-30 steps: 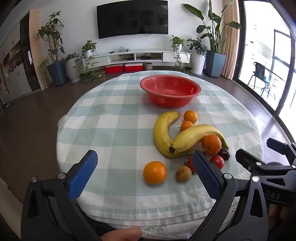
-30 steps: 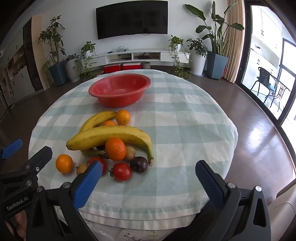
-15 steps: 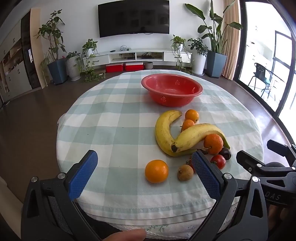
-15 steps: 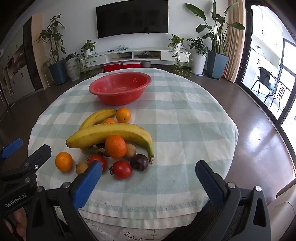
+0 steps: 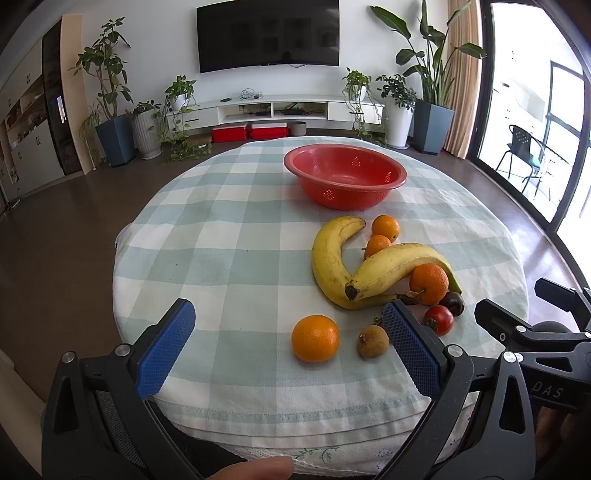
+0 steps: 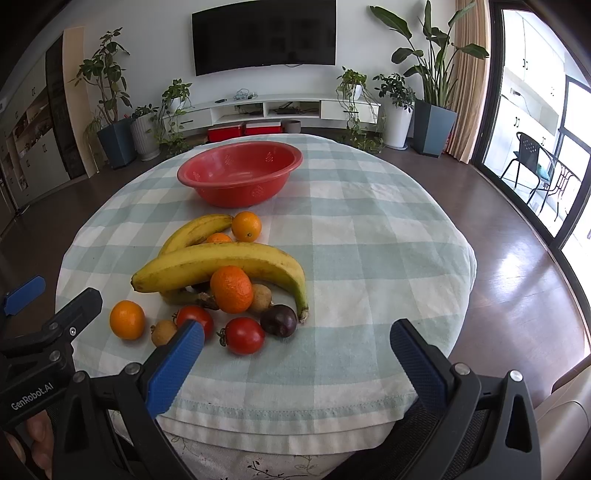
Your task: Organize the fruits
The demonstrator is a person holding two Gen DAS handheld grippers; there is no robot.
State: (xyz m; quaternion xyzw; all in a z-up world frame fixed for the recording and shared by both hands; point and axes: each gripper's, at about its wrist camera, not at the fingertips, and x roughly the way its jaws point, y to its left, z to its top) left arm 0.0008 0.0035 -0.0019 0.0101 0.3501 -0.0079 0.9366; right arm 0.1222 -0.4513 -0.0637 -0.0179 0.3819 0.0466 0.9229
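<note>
An empty red bowl [image 5: 345,176] [image 6: 240,173] stands at the far side of the round checked table [image 5: 229,229]. Nearer lie two crossed bananas [image 5: 391,266] [image 6: 221,264], several oranges including a lone one [image 5: 315,338] [image 6: 127,319], two tomatoes [image 6: 244,335], a dark purple fruit [image 6: 279,320] and a small brown fruit [image 5: 373,340]. My left gripper [image 5: 291,347] is open above the near table edge, with the lone orange between its blue fingers. My right gripper [image 6: 297,354] is open too, just short of the tomatoes.
The tablecloth hem [image 6: 288,406] hangs over the near edge. Beyond the table are a TV [image 5: 269,35], a low white cabinet [image 5: 273,110], potted plants [image 5: 110,110] and glass doors [image 6: 546,147] on the right. A fingertip [image 5: 255,469] shows below the left gripper.
Both grippers have drifted slightly forward and upward toward the fruit; the fruit sits a little lower and closer in each view. Nothing was grasped or moved.
</note>
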